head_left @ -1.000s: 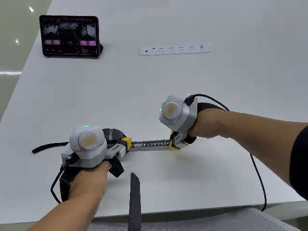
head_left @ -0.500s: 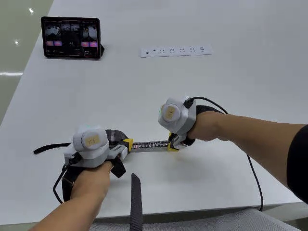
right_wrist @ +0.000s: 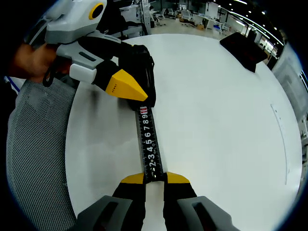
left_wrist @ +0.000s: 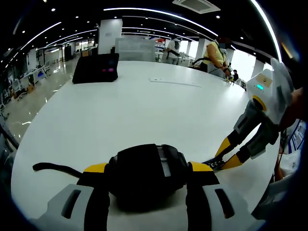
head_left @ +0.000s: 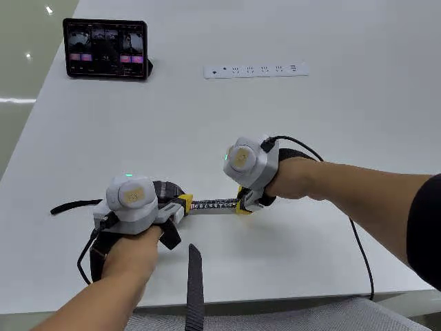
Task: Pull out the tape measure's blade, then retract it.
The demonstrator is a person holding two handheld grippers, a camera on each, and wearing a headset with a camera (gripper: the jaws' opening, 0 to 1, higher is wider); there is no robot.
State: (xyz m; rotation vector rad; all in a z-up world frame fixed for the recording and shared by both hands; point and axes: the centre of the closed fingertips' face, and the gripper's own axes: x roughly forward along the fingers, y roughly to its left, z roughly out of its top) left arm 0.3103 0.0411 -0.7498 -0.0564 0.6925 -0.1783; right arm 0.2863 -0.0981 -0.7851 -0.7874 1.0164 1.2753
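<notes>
Count: 1 tape measure (left_wrist: 147,168), 1 tablet (head_left: 107,48), 1 power strip (head_left: 255,69), 2 grippers.
Left gripper (left_wrist: 147,167): jaws clamped on the tape measure, near-left on the table (head_left: 310,124).
Right gripper (right_wrist: 155,179): jaws pinched the blade (right_wrist: 148,144) tip, to the right of the tape measure.
Room: near edge close; open tabletop farther out.

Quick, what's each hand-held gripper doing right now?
Left hand-held gripper: shut on the tape measure case.
Right hand-held gripper: shut on the blade.
</notes>
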